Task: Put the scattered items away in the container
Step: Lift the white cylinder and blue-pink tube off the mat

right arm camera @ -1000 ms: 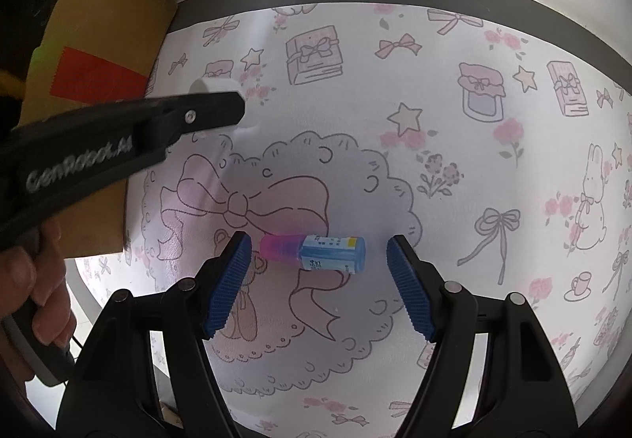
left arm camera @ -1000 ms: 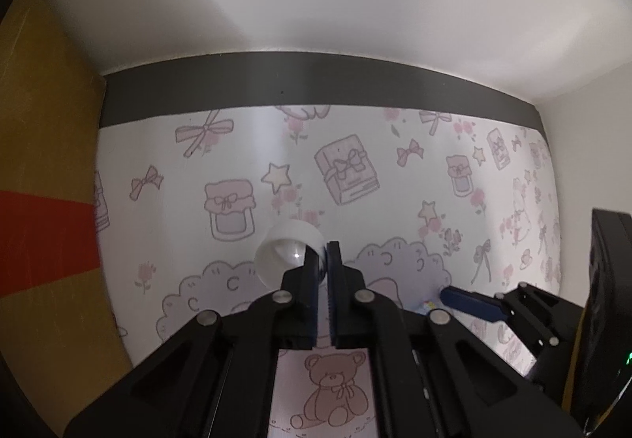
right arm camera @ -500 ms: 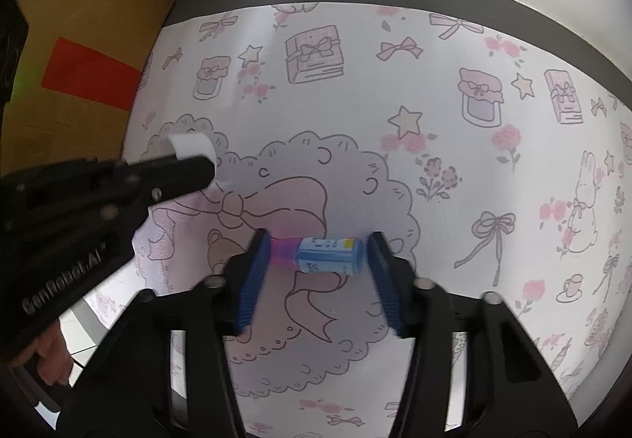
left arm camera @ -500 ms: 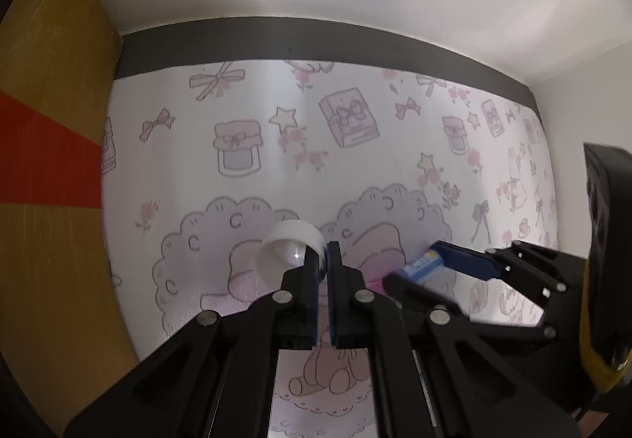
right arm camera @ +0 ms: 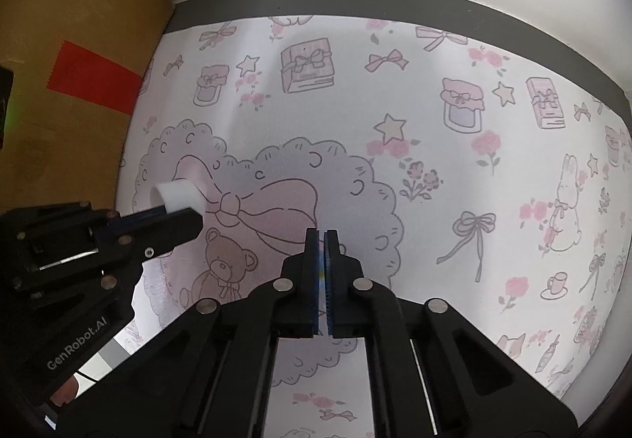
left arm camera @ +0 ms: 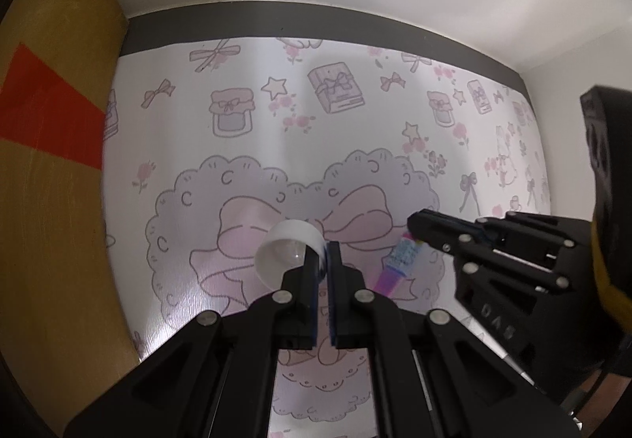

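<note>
Meanwhile, the left gripper has its black jaws drawn almost together on the rim of a small white plastic cap, a shallow round cup whose hollow faces the left wrist camera; in the right wrist view the same cap sticks out past the fingertips above the mat. The right gripper is pinched nearly closed, and only a thin sliver of blue and colour shows between its blue-padded jaws there. From the left wrist view, a small tube with a blue printed label and a pink-purple end juts from the right gripper's tip, so it has hold of that tube. Both tools hang over a white desk mat printed with pink bows, jars, stars and a teddy bear. A brown cardboard box with a red patch stands at the mat's left edge.
</note>
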Action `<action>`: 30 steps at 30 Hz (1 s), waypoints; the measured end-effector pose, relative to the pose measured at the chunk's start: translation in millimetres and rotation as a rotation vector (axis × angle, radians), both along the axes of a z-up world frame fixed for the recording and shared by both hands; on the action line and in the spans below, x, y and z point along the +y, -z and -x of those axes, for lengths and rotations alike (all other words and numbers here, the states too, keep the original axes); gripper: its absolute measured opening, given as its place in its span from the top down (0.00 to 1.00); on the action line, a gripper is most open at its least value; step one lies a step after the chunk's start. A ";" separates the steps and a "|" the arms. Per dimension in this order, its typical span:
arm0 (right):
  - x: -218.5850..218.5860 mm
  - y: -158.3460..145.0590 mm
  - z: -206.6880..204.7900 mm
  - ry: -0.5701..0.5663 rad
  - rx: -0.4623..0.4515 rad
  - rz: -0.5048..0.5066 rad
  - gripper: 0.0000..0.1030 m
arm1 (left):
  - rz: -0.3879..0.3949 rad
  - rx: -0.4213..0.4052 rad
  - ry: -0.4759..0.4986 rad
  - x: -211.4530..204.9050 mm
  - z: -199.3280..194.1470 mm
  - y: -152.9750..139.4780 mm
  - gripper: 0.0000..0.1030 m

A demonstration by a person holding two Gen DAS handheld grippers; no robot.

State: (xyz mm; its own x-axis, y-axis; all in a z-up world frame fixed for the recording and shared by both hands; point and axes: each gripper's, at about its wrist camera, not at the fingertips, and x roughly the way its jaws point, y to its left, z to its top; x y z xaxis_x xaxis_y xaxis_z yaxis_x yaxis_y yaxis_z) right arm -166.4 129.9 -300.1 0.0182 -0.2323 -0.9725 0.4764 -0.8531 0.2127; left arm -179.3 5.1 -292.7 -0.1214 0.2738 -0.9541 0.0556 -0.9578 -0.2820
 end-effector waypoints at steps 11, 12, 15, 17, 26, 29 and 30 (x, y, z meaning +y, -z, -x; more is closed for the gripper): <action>2.5 4.6 -11.5 -0.020 -0.016 -0.014 0.53 | -0.002 -0.010 -0.031 -5.4 -19.6 -0.8 0.96; 4.4 6.8 -12.1 0.007 -0.040 -0.001 0.53 | -0.002 -0.012 -0.033 -6.0 -21.3 -0.6 0.96; 5.6 13.0 -14.9 0.047 -0.072 0.023 0.53 | -0.002 -0.016 -0.045 -8.5 -28.0 -0.3 0.96; -0.9 16.3 -18.6 0.032 -0.071 0.008 0.58 | -0.002 -0.018 -0.048 -9.4 -31.3 -0.4 0.96; -8.4 18.4 -28.3 -0.021 -0.072 -0.015 0.82 | -0.006 -0.016 -0.035 -9.4 -34.6 -3.0 0.96; -5.7 13.8 -27.0 -0.017 -0.066 -0.012 0.82 | -0.008 -0.015 -0.033 -8.5 -34.3 -3.5 0.96; -4.6 12.0 -26.2 -0.015 -0.065 -0.010 0.82 | -0.008 -0.014 -0.032 -7.8 -34.2 -4.2 0.96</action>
State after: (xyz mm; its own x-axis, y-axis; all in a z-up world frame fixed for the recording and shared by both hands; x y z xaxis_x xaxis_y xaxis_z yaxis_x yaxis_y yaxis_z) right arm -140.2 125.3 -312.1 0.0849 -0.2223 -0.9713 0.4745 -0.8481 0.2356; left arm -145.1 -2.7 -288.5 -0.1170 0.2780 -0.9534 0.0898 -0.9531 -0.2889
